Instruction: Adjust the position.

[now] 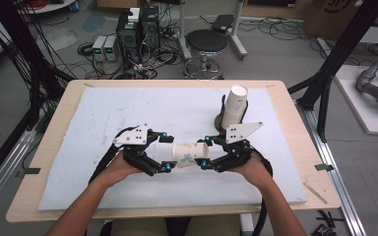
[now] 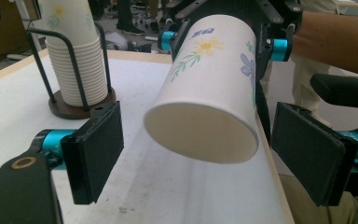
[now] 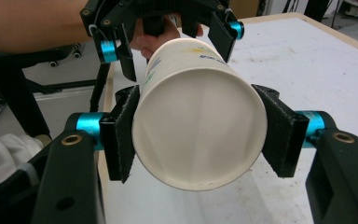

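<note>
Cup point(image 1: 191, 155) lies clamped in right gripper point(image 1: 205, 152) jaws; left gripper point(image 1: 166, 152) jaws gape around its base; stack point(image 1: 234, 108) at one o'clock, counter point(image 1: 49, 147) margins free.

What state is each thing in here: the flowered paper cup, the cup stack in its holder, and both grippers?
White flowered paper cup: on its side in the air, clamped at one end.
Stack of white paper cups: nested, leaning in a black wire holder.
Right gripper: shut on the cup.
Left gripper: open, pads clear of the cup.

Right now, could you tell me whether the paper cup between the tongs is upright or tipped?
Tipped: the paper cup lies sideways above the table, clamped by the right tongs.
</note>
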`<state>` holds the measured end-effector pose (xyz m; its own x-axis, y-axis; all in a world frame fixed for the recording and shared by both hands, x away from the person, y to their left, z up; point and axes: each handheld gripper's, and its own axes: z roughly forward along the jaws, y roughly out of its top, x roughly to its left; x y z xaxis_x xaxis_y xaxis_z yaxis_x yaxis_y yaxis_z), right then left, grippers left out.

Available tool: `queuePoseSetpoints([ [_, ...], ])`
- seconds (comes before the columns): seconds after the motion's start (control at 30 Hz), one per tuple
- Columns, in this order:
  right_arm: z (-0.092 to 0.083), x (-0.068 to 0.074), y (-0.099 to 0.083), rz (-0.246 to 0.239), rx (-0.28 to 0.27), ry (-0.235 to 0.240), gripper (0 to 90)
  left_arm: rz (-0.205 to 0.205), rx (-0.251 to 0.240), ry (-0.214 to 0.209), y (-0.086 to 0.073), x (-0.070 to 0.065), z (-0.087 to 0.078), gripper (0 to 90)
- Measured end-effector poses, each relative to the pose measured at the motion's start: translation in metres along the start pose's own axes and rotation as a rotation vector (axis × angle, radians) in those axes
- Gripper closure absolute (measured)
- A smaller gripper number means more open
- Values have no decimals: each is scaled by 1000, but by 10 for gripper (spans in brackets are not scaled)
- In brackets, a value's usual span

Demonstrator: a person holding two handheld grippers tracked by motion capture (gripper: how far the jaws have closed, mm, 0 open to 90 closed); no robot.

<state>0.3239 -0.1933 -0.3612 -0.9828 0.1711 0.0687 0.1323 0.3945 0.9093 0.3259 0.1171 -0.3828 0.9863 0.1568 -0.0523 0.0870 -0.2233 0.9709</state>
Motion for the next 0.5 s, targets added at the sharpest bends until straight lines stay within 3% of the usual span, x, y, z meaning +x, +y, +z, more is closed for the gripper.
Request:
queuePoseSetpoints([
  [0.37,4,-1,3,14,-47,36,375,-11,-15,-19,-5,0,7,174],
  [0.5,6,-2,3,25,-58,50,375,1,-27,-28,-6,0,7,240],
])
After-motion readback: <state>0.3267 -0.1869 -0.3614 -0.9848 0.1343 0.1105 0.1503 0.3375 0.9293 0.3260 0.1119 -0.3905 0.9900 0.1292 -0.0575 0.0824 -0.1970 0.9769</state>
